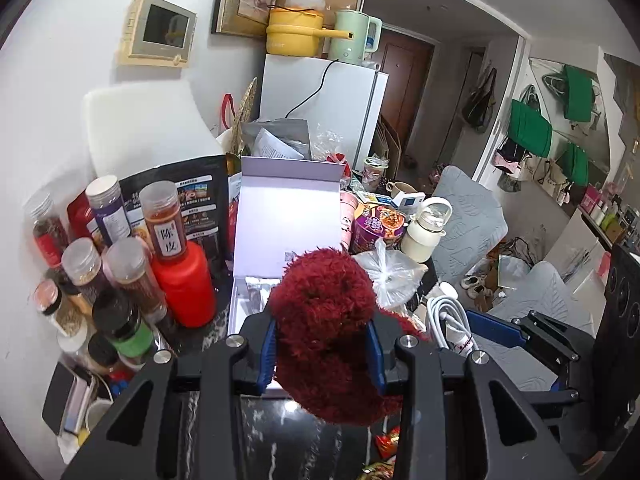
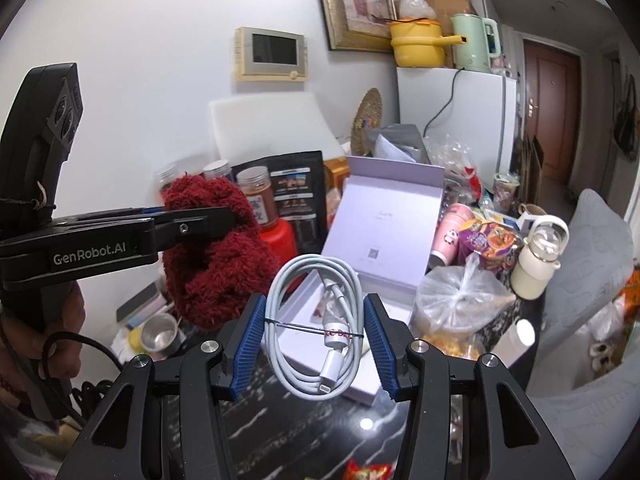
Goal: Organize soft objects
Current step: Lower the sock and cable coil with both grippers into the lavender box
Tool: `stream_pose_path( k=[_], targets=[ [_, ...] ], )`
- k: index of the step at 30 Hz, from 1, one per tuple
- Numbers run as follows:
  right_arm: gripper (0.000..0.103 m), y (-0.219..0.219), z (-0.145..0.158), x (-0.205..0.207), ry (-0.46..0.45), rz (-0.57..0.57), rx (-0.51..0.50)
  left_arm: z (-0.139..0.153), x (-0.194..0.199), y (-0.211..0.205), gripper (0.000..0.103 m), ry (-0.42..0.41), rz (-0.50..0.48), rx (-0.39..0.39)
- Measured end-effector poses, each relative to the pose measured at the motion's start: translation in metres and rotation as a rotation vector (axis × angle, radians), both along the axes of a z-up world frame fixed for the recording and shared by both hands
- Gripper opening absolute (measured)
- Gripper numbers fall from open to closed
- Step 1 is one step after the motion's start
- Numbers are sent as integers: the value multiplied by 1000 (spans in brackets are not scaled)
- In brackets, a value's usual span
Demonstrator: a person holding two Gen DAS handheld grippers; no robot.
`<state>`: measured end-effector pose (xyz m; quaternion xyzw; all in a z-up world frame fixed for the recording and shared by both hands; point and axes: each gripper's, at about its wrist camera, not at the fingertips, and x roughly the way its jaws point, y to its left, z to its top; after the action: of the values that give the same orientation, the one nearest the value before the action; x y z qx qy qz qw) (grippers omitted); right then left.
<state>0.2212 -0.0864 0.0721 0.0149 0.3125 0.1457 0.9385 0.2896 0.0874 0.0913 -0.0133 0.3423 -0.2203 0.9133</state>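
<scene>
A dark red fuzzy knit piece [image 1: 324,312] bulges up between the blue pads of my left gripper [image 1: 322,356], which is shut on it. From the right wrist view the same red piece [image 2: 216,276] hangs from the left gripper [image 2: 222,218], left of the box. My right gripper [image 2: 314,344] is shut on a coiled white cable [image 2: 280,292] tied with a thin band, held just above the open white box [image 2: 380,220]. In the left wrist view the cable [image 1: 448,316] and the right gripper [image 1: 464,326] show at the right, and the box [image 1: 280,216] lies straight ahead.
Spice jars [image 1: 120,264] and a red bottle [image 1: 184,284] crowd the left of the black marble table [image 2: 280,420]. A knotted plastic bag [image 2: 460,292], a noodle cup [image 2: 488,244] and a cream bottle [image 2: 536,264] stand right of the box. A white fridge [image 1: 320,104] stands behind.
</scene>
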Motion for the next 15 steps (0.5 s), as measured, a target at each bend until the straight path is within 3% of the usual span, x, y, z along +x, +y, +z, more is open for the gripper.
stream_pose_path(
  k=[15],
  targets=[
    [49, -3, -20, 88, 58, -89, -34, -34, 99, -8, 36, 61, -81, 7]
  ],
)
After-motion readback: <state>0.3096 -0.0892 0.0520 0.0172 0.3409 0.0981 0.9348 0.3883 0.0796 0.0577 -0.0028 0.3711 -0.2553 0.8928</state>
